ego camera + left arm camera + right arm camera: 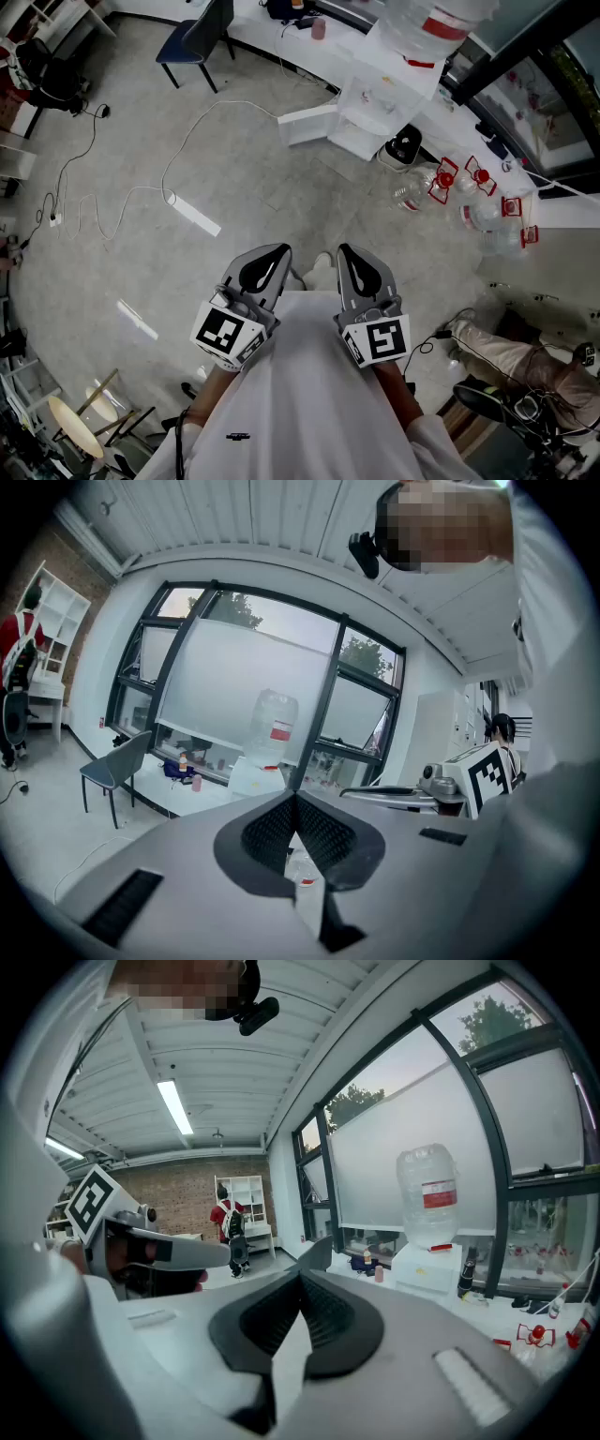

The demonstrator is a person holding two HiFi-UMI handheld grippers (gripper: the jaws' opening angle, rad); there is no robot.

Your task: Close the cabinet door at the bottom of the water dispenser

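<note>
Far left in the head view, a dark chair [192, 37] stands on the grey floor [112, 216], and a white cable [178, 159] trails across the floor below it.

Left tongs [267, 262]: held low in front of the person, pointing towards the dispenser. In the left gripper view the tips [293, 796] meet, with nothing between them.

Cabinet door [307, 124]: a white panel at the foot of the water dispenser [375, 94]. It stands swung out to the left, leaving the lower compartment open. It is well apart from both tongs, so the task is not yet begun.

Right tongs [361, 267]: beside the left pair, level with it and likewise aimed forward. In the right gripper view the tips [302, 1277] are pressed together and empty.

The water dispenser carries a large clear bottle [431, 19] on top. To its right, several clear bottles [441, 183] with red fittings lie on the floor.

Assessment: the door looks like a thin, stiff, light panel on hinges and should swing with little effort. No grasp is needed. Closed tips can press on its outer face, near the end farthest from the cabinet, where leverage is best. The face appears smooth, so the tips may skid. With the bottle mounted high the unit may be top-heavy, so a steady push is advised, not a shove.
</note>
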